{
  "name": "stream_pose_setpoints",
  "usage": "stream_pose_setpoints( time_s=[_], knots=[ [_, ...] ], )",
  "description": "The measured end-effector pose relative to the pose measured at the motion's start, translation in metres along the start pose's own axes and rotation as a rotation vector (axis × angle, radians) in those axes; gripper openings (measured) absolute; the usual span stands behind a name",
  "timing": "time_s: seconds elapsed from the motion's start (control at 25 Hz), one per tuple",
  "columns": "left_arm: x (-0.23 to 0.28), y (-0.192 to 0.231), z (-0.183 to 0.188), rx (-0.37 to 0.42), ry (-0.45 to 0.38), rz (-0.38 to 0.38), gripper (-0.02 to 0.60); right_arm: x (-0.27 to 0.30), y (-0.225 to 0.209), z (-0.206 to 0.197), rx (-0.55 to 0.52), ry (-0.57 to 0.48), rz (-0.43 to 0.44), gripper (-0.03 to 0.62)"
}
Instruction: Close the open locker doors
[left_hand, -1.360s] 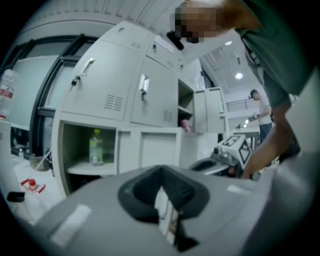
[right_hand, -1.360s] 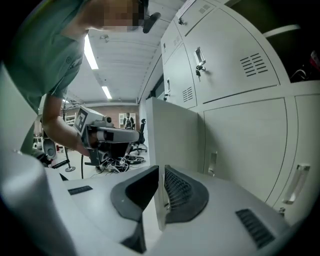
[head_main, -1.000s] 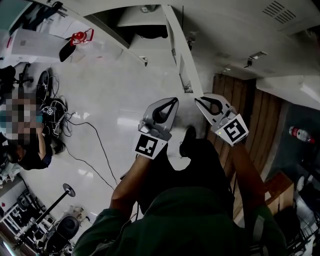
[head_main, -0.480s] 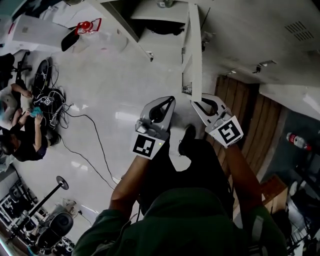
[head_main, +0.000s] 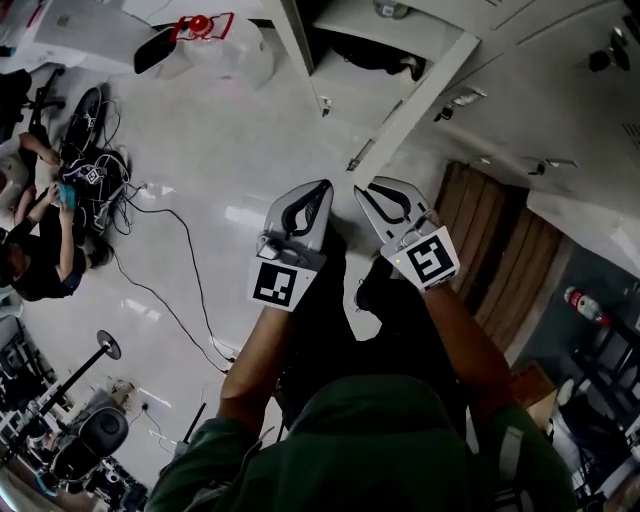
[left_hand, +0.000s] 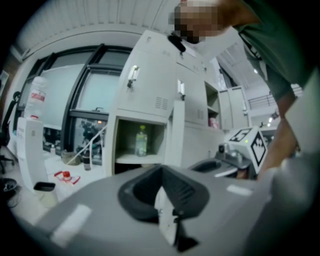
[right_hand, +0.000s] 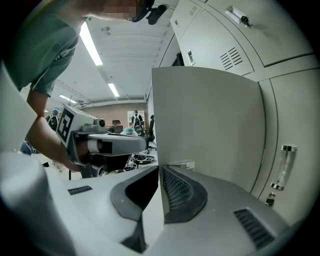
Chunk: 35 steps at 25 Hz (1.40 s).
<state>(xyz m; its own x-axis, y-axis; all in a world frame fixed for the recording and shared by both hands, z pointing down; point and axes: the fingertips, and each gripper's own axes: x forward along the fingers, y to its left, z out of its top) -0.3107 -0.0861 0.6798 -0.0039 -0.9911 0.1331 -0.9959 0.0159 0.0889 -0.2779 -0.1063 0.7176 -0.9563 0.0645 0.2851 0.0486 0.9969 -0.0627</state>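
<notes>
Pale grey lockers fill the top of the head view. One door stands open and slants from the lockers down toward my grippers. Its compartment holds a green-tinted bottle on a shelf. My left gripper is shut and empty, just left of the door's lower corner. My right gripper is also shut and empty, just under that corner. In the right gripper view the door panel looms straight ahead of the shut jaws. The left gripper faces the open compartment.
A person sits on the white floor at the left among cables. A red item lies near the lockers. A stand is at lower left. Wooden panelling and a bottle are at the right.
Both grippers have shifted up and slightly left in the head view. The open door, seen nearly edge-on before, now slants rightward toward the lockers, and the lockers sit closer.
</notes>
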Motion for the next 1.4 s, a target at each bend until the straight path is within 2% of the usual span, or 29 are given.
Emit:
stream_pose_setpoints(
  time_s=[0.24,0.76,1.08,1.4],
  knots=[
    [0.007,0.055,0.012,-0.004,-0.011,0.038,-0.002,0.05,-0.017,0.022,0.043,-0.017,-0.053,0.008],
    [0.059,0.141,0.022,0.005,-0.02,0.008,-0.002,0.129,-0.09,0.046,0.119,-0.027,-0.197,0.008],
    [0.084,0.159,0.04,0.012,-0.042,-0.017,-0.002,0.143,-0.145,0.055,0.155,-0.032,-0.306,0.008],
    [0.094,0.162,0.057,0.014,-0.044,-0.042,-0.002,0.145,-0.182,0.061,0.196,-0.028,-0.387,0.008]
  ],
)
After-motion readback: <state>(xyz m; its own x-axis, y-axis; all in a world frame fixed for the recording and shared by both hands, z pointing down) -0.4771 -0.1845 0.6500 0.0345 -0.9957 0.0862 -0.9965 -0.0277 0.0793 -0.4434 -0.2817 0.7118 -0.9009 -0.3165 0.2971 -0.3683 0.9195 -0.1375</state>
